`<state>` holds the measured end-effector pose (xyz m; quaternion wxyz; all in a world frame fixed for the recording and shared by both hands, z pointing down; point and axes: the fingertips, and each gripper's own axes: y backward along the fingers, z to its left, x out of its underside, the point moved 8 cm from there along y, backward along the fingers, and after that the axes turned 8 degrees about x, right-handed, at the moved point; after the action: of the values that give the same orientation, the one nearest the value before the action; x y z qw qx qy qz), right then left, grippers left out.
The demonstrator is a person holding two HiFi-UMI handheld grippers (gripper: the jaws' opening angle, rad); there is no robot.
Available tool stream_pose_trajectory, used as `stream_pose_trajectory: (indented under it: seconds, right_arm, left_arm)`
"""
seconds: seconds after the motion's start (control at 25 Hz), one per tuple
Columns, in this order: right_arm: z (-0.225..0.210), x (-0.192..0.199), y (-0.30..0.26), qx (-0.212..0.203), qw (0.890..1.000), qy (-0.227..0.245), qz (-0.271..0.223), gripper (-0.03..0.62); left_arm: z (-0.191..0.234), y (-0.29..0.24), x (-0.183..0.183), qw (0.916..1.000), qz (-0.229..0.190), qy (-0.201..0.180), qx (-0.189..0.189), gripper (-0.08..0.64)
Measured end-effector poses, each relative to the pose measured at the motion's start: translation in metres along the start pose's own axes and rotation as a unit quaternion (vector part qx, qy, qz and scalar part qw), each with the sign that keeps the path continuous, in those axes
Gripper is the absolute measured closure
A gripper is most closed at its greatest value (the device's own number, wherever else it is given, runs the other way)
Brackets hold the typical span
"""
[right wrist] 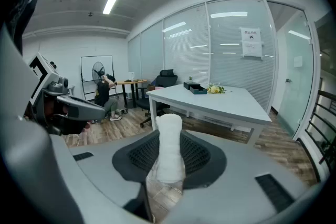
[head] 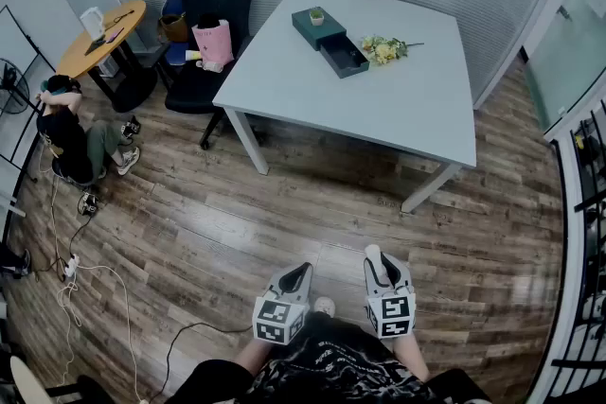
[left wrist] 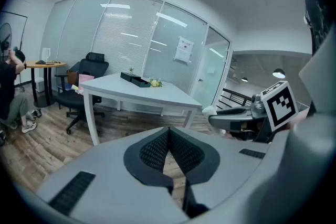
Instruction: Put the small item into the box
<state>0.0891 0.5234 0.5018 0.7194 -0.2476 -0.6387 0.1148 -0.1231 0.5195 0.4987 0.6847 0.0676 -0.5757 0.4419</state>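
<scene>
A dark green box (head: 317, 26) with its drawer (head: 343, 57) pulled out lies on the white table (head: 379, 99), far from both grippers. In the right gripper view, a small white wrapped roll (right wrist: 169, 149) stands upright between the pads, and my right gripper (right wrist: 169, 157) is shut on it. The roll's tip (head: 372, 252) shows in the head view, low and close to the person's body. My left gripper (head: 301, 270) is beside it with its pads (left wrist: 181, 149) pressed together on nothing. The box (right wrist: 195, 88) shows small and distant in both gripper views.
Yellow flowers (head: 382, 48) lie beside the box. A black office chair (head: 213, 5) with a pink bag (head: 214, 43) stands left of the table. A round wooden table (head: 99, 38), a person sitting on the floor (head: 71, 132) and loose cables (head: 85, 279) are at the left.
</scene>
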Motion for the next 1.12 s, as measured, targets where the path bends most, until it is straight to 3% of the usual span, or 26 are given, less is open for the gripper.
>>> stream_pose_trajectory:
  seconds: [0.44, 0.64, 1.12]
  right_arm:
    - [0.034, -0.016, -0.009, 0.012, 1.0, -0.015, -0.015, 0.462]
    - [0.054, -0.027, -0.021, 0.038, 0.999, 0.003, -0.02, 0.462]
    - [0.075, -0.021, -0.019, 0.04, 0.995, -0.078, -0.037, 0.462]
  left_arm:
    - [0.037, 0.021, -0.007, 0.9997, -0.01, -0.015, 0.016, 0.541]
    - [0.064, 0.024, -0.012, 0.9995, -0.012, -0.017, 0.023, 0.541]
    - [0.09, 0.031, -0.01, 0.9984, 0.005, -0.028, 0.049, 0.541]
